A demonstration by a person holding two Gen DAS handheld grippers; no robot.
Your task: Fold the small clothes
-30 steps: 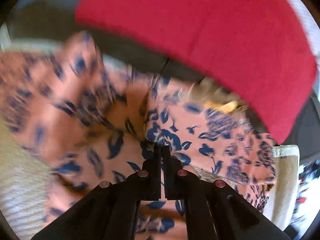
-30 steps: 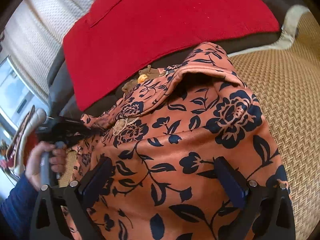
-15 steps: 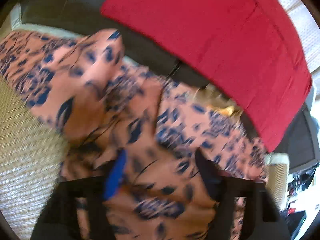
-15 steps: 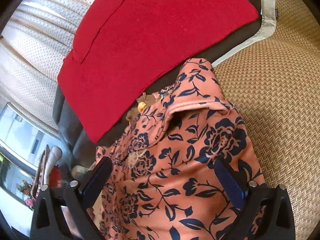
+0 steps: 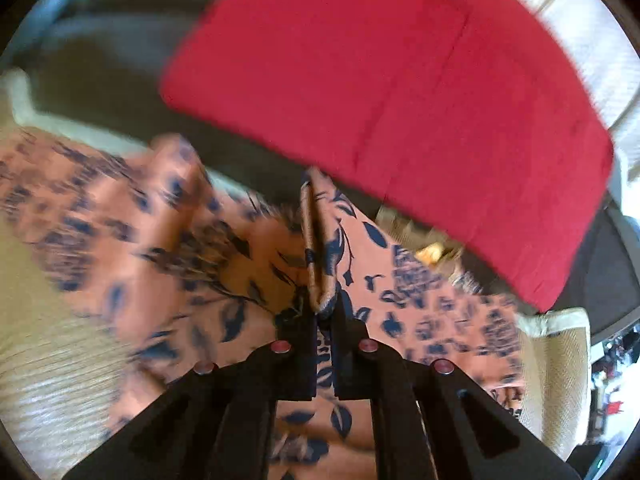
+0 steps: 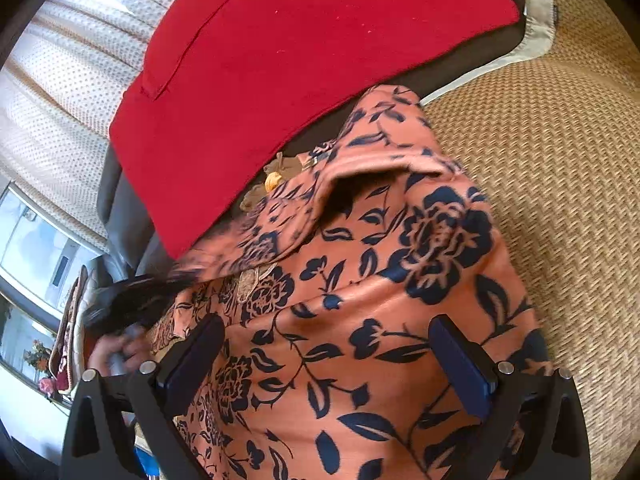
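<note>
My left gripper point(image 5: 325, 312) has its fingers pressed together on a raised edge of the flowered garment point(image 6: 360, 300), the pinched fold standing up between the pads as a narrow ridge. My right gripper point(image 6: 326, 356) hangs over the same garment with its fingers spread wide, holding nothing; whether the pads touch the cloth I cannot tell. The garment, orange with dark blue blossoms, lies on a woven mat point(image 6: 560, 184), its far end close to a red cushion point(image 6: 288, 64) that leans on the dark seat behind. One flap near the collar end is turned over and bulges in a loose hump; the body nearest the right gripper lies fairly smooth. From the right wrist view, my left gripper shows blurred at the garment's left edge point(image 6: 132, 300). As a judgement: folding is at an early stage. One side is gathered and lifted, apparently for carrying across, but no flat, squared fold is visible, and the hump and edges remain to be laid down and aligned.
</note>
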